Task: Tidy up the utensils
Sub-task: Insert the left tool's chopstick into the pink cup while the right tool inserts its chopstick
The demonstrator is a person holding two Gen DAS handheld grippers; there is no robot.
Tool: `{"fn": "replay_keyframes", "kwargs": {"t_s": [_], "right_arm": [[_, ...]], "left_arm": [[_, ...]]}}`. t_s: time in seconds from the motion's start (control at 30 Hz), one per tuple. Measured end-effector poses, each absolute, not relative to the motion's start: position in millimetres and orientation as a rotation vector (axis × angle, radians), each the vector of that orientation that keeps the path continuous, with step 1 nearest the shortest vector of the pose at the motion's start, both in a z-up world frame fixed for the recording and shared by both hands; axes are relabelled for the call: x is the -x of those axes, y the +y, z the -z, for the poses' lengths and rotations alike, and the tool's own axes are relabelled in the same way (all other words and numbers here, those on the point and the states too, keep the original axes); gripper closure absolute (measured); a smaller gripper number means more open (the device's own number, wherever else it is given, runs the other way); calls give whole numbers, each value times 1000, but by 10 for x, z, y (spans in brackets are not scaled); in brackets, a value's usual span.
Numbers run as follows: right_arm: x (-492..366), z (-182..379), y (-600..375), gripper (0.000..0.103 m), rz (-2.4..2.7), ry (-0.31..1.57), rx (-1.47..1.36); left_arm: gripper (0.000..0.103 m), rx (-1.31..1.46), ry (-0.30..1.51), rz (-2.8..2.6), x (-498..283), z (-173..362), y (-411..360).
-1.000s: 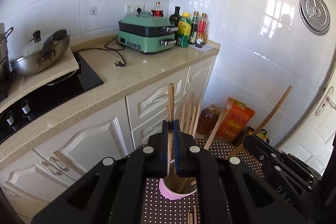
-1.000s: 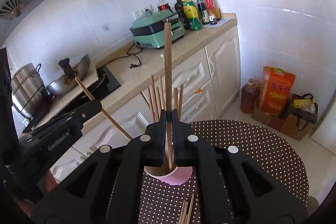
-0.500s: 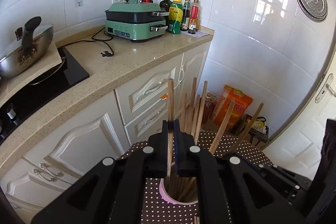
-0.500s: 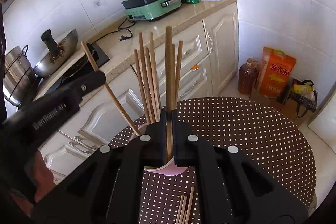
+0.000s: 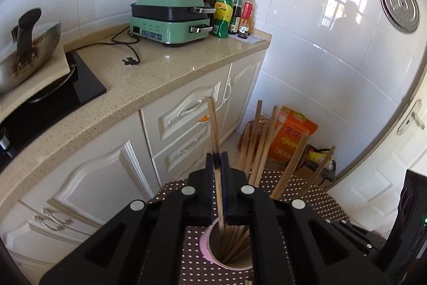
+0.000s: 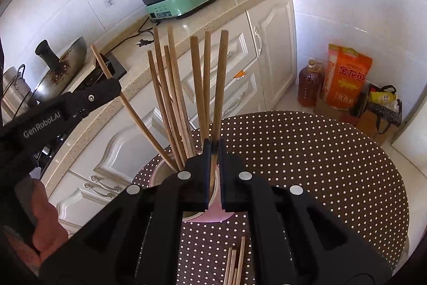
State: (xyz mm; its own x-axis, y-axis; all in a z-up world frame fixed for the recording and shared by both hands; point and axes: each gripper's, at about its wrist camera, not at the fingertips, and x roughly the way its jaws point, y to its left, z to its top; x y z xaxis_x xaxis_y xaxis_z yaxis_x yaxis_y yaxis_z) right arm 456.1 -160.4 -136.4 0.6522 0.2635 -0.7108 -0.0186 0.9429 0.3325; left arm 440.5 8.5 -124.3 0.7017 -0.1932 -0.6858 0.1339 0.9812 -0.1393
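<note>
A pink cup (image 5: pixel 205 249) (image 6: pixel 213 217) stands on the dotted round table (image 6: pixel 307 164) and holds several wooden chopsticks (image 6: pixel 170 87). My left gripper (image 5: pixel 218 159) is shut on one chopstick (image 5: pixel 213 124) whose lower end is inside the cup. It also shows in the right wrist view (image 6: pixel 117 90), coming in from the left. My right gripper (image 6: pixel 212 144) is shut on another chopstick (image 6: pixel 220 76) that stands in the cup. Three loose chopsticks (image 6: pixel 236 263) lie on the table in front of the cup.
A kitchen counter (image 5: pixel 149 71) with a green cooker (image 5: pixel 170 18), bottles (image 5: pixel 232 12) and a wok (image 5: pixel 29 47) runs behind the table. An orange bag (image 6: pixel 344 76) and an oil jug (image 6: pixel 309 84) stand on the floor to the right.
Both grippers have lowered their chopsticks into the cup. The cup and table edge now sit closer below both grippers.
</note>
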Motion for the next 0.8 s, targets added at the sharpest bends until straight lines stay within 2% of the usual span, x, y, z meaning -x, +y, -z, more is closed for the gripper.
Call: {"fn": "replay_keyframes", "kwargs": {"t_s": [0.2, 0.67, 0.77, 0.8], "right_arm": [[-4626, 1406, -1555, 97, -164, 852, -308], [-4691, 1628, -1467, 96, -171, 930, -312], [-4685, 1622, -1461, 94, -167, 955, -288], [-4679, 1626, -1468, 90, -166, 964, -287]], "left_arm": [[97, 10, 794, 235, -4470, 1226, -11], [97, -4, 905, 297, -4447, 1721, -130], [97, 8, 903, 287, -4417, 1728, -87], [97, 9, 904, 284, -4407, 1729, -76]]}}
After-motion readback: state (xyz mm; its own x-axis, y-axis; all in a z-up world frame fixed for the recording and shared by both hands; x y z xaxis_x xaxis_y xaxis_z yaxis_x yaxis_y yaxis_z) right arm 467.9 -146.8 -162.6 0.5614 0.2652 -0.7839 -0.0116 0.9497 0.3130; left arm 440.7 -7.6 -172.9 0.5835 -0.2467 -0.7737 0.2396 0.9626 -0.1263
